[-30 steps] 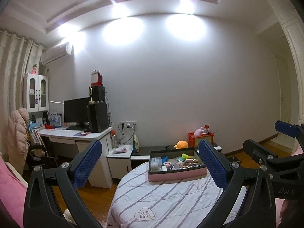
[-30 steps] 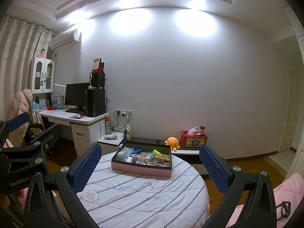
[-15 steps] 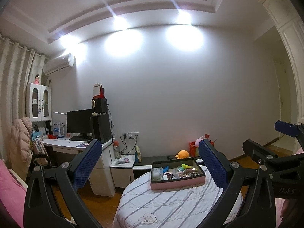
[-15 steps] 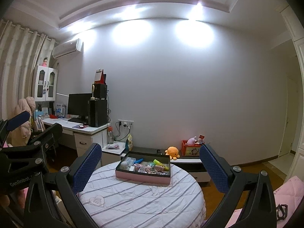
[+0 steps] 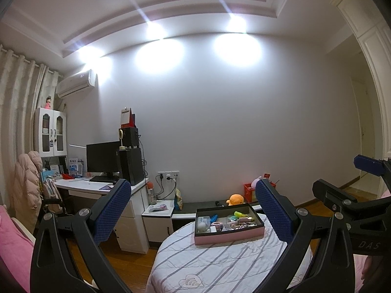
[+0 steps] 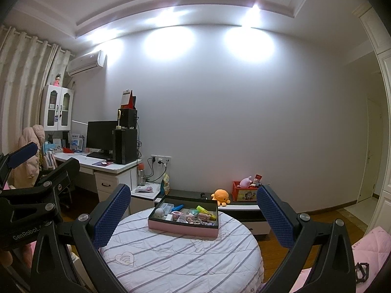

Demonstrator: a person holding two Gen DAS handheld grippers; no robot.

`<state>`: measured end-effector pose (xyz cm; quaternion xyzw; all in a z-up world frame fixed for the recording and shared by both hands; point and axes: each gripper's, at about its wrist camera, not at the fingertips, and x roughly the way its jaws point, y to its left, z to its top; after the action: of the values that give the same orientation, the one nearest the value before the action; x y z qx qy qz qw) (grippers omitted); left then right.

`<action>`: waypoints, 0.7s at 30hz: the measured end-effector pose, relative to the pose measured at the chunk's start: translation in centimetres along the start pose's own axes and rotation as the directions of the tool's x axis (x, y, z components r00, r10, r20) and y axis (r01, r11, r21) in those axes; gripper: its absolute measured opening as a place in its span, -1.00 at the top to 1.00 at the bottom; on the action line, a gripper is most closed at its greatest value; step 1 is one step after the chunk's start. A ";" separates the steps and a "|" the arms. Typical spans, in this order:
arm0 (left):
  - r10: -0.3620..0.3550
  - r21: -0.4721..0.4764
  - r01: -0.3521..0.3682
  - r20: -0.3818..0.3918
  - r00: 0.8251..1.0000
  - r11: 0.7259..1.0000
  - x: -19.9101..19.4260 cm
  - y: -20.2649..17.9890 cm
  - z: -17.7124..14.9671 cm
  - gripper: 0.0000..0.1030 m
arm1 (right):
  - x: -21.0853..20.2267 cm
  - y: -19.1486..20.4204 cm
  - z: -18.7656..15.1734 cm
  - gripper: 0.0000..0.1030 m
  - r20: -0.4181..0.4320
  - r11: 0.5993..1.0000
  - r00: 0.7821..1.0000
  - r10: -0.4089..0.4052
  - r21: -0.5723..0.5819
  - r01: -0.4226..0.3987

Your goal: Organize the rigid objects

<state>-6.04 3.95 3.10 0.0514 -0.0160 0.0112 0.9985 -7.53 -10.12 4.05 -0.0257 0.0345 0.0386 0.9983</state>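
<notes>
Both cameras have tilted upward, box (image 5: 229, 229) lower; right view alone shows left gripper (image 6: 14, 171); both grippers wide, empty.

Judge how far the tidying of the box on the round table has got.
Done: nothing visible; the pink box on the striped table holds a loose jumble. In hand: nothing; left gripper and right gripper are open, short of it. Left: all sorting.
</notes>
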 end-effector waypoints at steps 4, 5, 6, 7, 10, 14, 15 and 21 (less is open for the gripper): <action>0.004 0.001 -0.004 0.001 1.000 1.000 0.0 -0.2 0.0 -1.00 | 0.0 0.0 0.0 -1.00 -0.001 1.000 1.000 0.000 0.001 0.000; 0.003 0.001 -0.003 0.001 1.000 1.000 0.0 -0.2 0.0 -1.00 | 0.0 0.0 0.0 -1.00 0.000 1.000 1.000 0.000 0.001 0.000; 0.005 0.001 -0.005 0.001 1.000 1.000 0.0 -0.2 0.0 -1.00 | 0.0 0.0 0.0 -1.00 -0.001 1.000 1.000 0.001 0.001 -0.001; 0.007 0.002 -0.007 0.001 1.000 1.000 0.0 -0.4 0.0 -1.00 | -0.1 0.0 0.0 -1.00 -0.001 1.000 1.000 0.002 0.001 -0.002; 0.011 0.005 -0.011 0.003 1.000 1.000 -0.1 -0.5 0.0 -1.00 | -0.1 -0.1 0.0 -1.00 -0.002 1.000 1.000 0.003 0.001 -0.003; 0.016 0.007 -0.016 0.005 1.000 1.000 -0.2 -0.6 0.1 -1.00 | -0.1 -0.1 0.0 -1.00 -0.002 1.000 1.000 0.003 0.001 -0.003; 0.017 0.007 -0.017 0.006 1.000 1.000 -0.2 -0.6 0.0 -1.00 | -0.1 -0.1 0.0 -1.00 -0.003 1.000 1.000 0.002 0.001 -0.002; 0.018 0.010 -0.018 0.008 1.000 1.000 -0.4 -0.8 0.0 -1.00 | -0.1 -0.1 0.1 -1.00 -0.001 1.000 1.000 0.001 -0.001 -0.001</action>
<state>-6.39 3.14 2.99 0.0563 -0.0204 0.0201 0.9980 -7.65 -10.24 4.16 -0.0260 0.0351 0.0392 0.9983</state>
